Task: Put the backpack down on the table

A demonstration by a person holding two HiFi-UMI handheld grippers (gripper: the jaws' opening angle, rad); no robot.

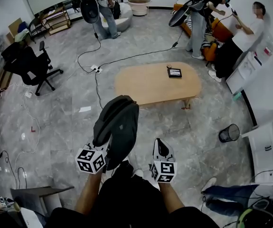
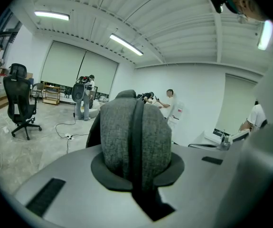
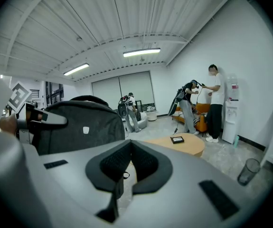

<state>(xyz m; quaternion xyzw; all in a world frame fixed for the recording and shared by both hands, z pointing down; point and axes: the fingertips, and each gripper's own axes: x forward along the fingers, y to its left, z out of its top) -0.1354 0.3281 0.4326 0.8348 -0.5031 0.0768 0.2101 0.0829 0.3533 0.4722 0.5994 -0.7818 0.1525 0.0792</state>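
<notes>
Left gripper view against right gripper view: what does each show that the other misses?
Only the left gripper view: the left gripper, jaws clamped on the backpack, plus a black office chair. Only the right gripper view: the wooden table ahead, a bin, and the right gripper, jaws together on nothing. Both: the backpack and people across the room.

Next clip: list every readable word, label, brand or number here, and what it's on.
No text is readable in any view.
Backpack: small pale badge, too small to read.
Marker cubes: black-and-white square patterns, no letters.
Device on the table: screen too small to read.
</notes>
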